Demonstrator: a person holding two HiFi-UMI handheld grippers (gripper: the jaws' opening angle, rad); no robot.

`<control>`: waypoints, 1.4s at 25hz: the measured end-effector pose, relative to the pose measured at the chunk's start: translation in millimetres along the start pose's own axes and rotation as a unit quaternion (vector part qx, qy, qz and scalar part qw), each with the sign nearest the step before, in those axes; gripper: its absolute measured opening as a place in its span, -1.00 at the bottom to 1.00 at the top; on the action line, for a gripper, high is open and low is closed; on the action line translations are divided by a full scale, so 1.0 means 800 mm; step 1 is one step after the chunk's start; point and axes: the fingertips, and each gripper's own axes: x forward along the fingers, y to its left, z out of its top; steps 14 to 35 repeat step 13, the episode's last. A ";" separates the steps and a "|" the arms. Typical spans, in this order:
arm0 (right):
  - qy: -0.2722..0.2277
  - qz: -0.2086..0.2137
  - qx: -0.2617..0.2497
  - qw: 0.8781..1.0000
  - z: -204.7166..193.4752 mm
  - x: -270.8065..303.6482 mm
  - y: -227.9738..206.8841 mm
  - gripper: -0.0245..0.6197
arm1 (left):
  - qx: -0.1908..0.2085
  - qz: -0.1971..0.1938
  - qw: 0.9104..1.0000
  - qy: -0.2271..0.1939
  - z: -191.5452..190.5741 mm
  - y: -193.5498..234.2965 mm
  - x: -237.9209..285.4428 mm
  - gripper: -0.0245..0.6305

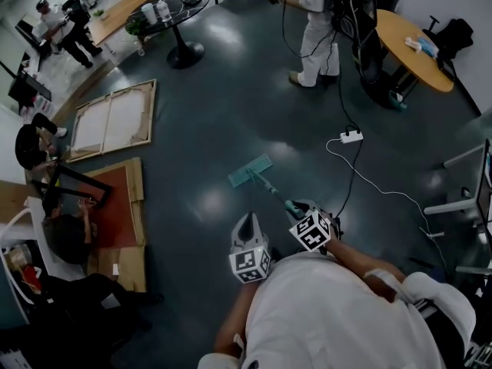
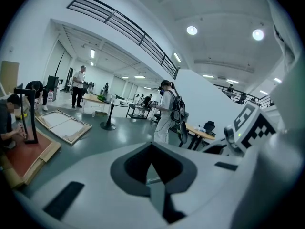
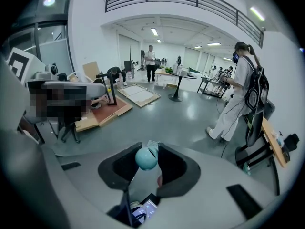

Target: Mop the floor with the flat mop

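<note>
Nearest, the left gripper (image 1: 247, 223) hangs with its jaws together on nothing, just beside the right gripper (image 1: 302, 208). The right gripper is clamped on the rounded teal handle end (image 3: 146, 158) of the flat mop (image 1: 273, 187). The shaft slants forward and left to the teal mop head (image 1: 250, 171), which lies flat on the dark floor (image 1: 207, 129). Beyond it a white power strip (image 1: 351, 136) lies on the floor. Farther off, a person in white (image 1: 317, 29) stands near a wooden desk (image 1: 411, 41).
</note>
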 end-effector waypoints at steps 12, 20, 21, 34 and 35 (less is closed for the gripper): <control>-0.001 -0.004 0.002 1.000 0.000 0.002 0.014 -0.57 | -0.004 -0.003 1.000 0.001 -0.004 0.012 -0.007 -0.91; -0.001 -0.003 0.002 1.000 0.000 0.002 0.015 -0.57 | -0.005 -0.003 1.000 0.002 -0.005 0.013 -0.007 -0.91; -0.001 -0.003 0.002 1.000 0.000 0.002 0.015 -0.57 | -0.005 -0.003 1.000 0.002 -0.005 0.013 -0.007 -0.91; -0.001 -0.003 0.002 1.000 0.000 0.002 0.015 -0.57 | -0.005 -0.003 1.000 0.002 -0.005 0.013 -0.007 -0.91; -0.001 -0.003 0.002 1.000 0.000 0.002 0.015 -0.57 | -0.005 -0.003 1.000 0.002 -0.005 0.013 -0.007 -0.91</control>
